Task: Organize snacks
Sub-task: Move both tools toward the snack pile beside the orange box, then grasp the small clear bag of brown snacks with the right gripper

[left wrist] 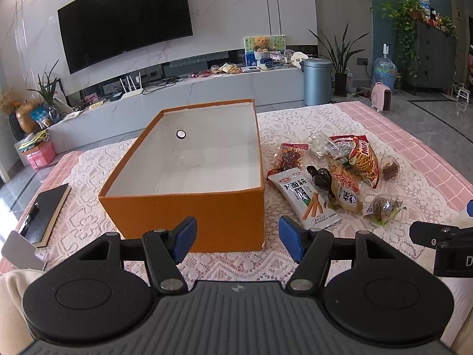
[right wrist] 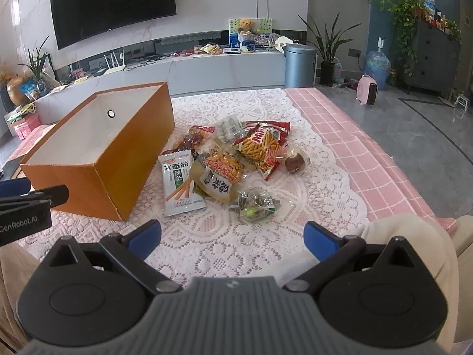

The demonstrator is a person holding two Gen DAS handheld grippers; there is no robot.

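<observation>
An open orange cardboard box with a bare white inside stands on the lace-covered table; it also shows in the right wrist view. A pile of snack packets lies right of it: a white spicy-strip packet, a red noodle-snack bag, a yellow packet and a small clear packet. My left gripper is open and empty, just in front of the box's near wall. My right gripper is open and empty, short of the pile.
A black clipboard lies at the table's left edge. The pink checked cloth covers the table's right side up to its edge. A TV wall, low cabinet, grey bin and plants stand behind.
</observation>
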